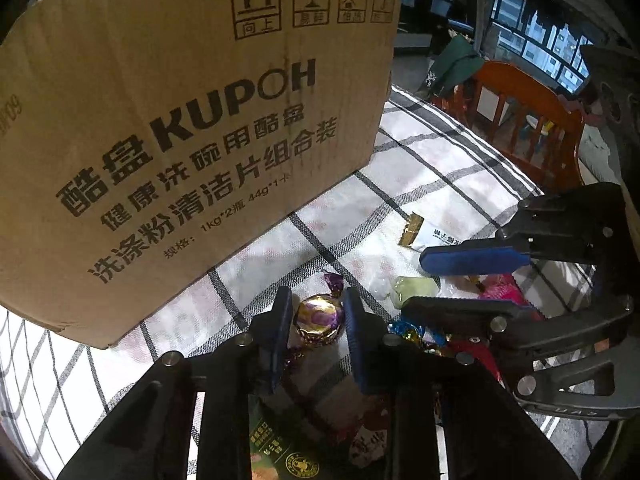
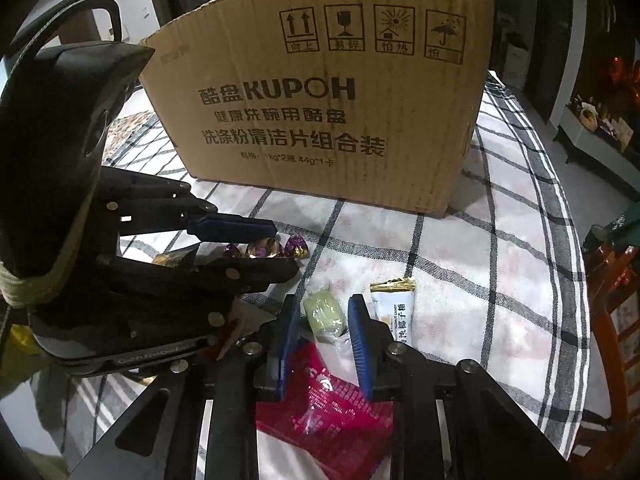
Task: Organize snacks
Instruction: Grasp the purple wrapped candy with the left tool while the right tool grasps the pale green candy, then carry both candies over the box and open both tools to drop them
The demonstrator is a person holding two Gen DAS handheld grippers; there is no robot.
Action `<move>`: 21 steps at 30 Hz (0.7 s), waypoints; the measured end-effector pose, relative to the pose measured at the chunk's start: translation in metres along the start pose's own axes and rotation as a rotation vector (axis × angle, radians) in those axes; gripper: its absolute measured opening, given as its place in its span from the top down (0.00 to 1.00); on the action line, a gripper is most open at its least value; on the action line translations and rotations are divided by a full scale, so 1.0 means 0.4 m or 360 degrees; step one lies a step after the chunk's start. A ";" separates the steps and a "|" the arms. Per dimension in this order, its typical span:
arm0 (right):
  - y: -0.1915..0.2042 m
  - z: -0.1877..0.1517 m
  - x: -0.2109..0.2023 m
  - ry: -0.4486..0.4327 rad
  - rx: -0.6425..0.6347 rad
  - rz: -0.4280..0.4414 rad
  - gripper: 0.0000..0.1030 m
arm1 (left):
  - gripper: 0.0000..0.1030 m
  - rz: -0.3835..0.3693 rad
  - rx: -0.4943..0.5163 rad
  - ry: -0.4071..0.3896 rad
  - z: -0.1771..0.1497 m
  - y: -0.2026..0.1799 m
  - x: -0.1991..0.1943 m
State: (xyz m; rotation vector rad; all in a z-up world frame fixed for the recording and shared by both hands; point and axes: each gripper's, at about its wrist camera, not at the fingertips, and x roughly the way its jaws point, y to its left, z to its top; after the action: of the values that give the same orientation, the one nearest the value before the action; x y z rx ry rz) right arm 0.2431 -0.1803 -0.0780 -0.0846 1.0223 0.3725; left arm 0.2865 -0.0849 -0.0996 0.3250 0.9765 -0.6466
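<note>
My left fingers (image 1: 318, 322) are clenching around a round candy in purple and gold foil (image 1: 319, 319), pads touching its sides. My right fingers (image 2: 326, 318) are clenching around a pale green wrapped candy (image 2: 323, 314). Both sweets are lying on the checked cloth of the tabletop (image 2: 500, 240), in front of a tall cardboard box (image 2: 328, 112), among other scattered snack packets.

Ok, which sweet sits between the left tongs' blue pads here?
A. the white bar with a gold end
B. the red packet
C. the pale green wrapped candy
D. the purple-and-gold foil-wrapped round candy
D: in the left wrist view the purple-and-gold foil-wrapped round candy sits between the left tongs; the pale green wrapped candy is between the right tongs.
</note>
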 end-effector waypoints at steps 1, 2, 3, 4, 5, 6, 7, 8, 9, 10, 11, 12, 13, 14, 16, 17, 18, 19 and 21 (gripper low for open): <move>-0.002 0.000 0.002 0.0006 -0.0005 0.0003 0.74 | 0.76 0.0003 0.0001 -0.0001 0.000 0.000 0.000; -0.003 0.001 0.006 0.0019 -0.0012 0.0006 0.74 | 0.76 0.0008 -0.0001 -0.0007 0.000 0.000 -0.003; -0.003 0.000 0.011 0.0033 -0.0016 0.0006 0.74 | 0.76 0.0014 -0.0010 -0.0016 -0.001 0.001 -0.008; -0.004 -0.001 0.016 0.0047 -0.0017 0.0010 0.75 | 0.76 0.0014 -0.0018 -0.0023 -0.002 0.002 -0.012; -0.003 -0.003 0.019 0.0053 -0.0017 0.0008 0.76 | 0.76 0.0019 -0.0033 -0.0030 -0.003 0.004 -0.021; -0.001 -0.005 0.017 0.0044 -0.0024 -0.0003 0.76 | 0.76 0.0035 -0.0043 -0.0030 -0.004 0.004 -0.029; 0.003 -0.006 0.017 0.0042 -0.0036 -0.0012 0.76 | 0.76 0.0059 -0.0056 -0.0034 -0.004 0.006 -0.035; 0.006 -0.008 0.016 0.0039 -0.0044 -0.0018 0.80 | 0.76 0.0069 -0.0072 -0.0049 -0.007 0.008 -0.046; 0.008 -0.010 0.016 0.0033 -0.0044 -0.0018 0.81 | 0.76 0.0073 -0.0087 -0.0060 -0.009 0.011 -0.056; 0.009 -0.011 0.015 0.0032 -0.0045 -0.0013 0.81 | 0.76 0.0079 -0.0091 -0.0062 -0.011 0.010 -0.061; 0.013 -0.014 0.013 0.0027 -0.0047 -0.0014 0.81 | 0.76 0.0086 -0.0097 -0.0068 -0.015 0.011 -0.070; 0.016 -0.015 0.010 0.0012 -0.0047 -0.0021 0.81 | 0.76 0.0091 -0.0105 -0.0074 -0.018 0.011 -0.077; 0.018 -0.015 0.006 0.0002 -0.0049 -0.0020 0.81 | 0.76 0.0095 -0.0112 -0.0077 -0.020 0.011 -0.082; 0.020 -0.014 0.000 -0.0006 -0.0047 -0.0021 0.81 | 0.76 0.0101 -0.0122 -0.0083 -0.024 0.010 -0.089; 0.028 -0.013 -0.021 -0.0042 -0.0039 -0.0025 0.81 | 0.76 0.0096 -0.0142 -0.0095 -0.028 0.009 -0.102; 0.030 -0.012 -0.029 -0.0053 -0.0036 -0.0023 0.81 | 0.76 0.0097 -0.0155 -0.0102 -0.030 0.008 -0.111; 0.035 -0.010 -0.043 -0.0075 -0.0032 -0.0021 0.81 | 0.76 0.0099 -0.0162 -0.0108 -0.031 0.005 -0.115; 0.040 -0.009 -0.054 -0.0090 -0.0033 -0.0019 0.81 | 0.76 0.0101 -0.0169 -0.0121 -0.031 0.001 -0.124; 0.049 -0.005 -0.077 -0.0122 -0.0037 -0.0023 0.81 | 0.76 0.0113 -0.0174 -0.0144 -0.032 -0.004 -0.142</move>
State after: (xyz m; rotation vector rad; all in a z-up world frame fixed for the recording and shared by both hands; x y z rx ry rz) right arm 0.2204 -0.1707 -0.0512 -0.0977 0.9411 0.3718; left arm 0.2545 -0.0591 -0.0583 0.2311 0.9062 -0.5366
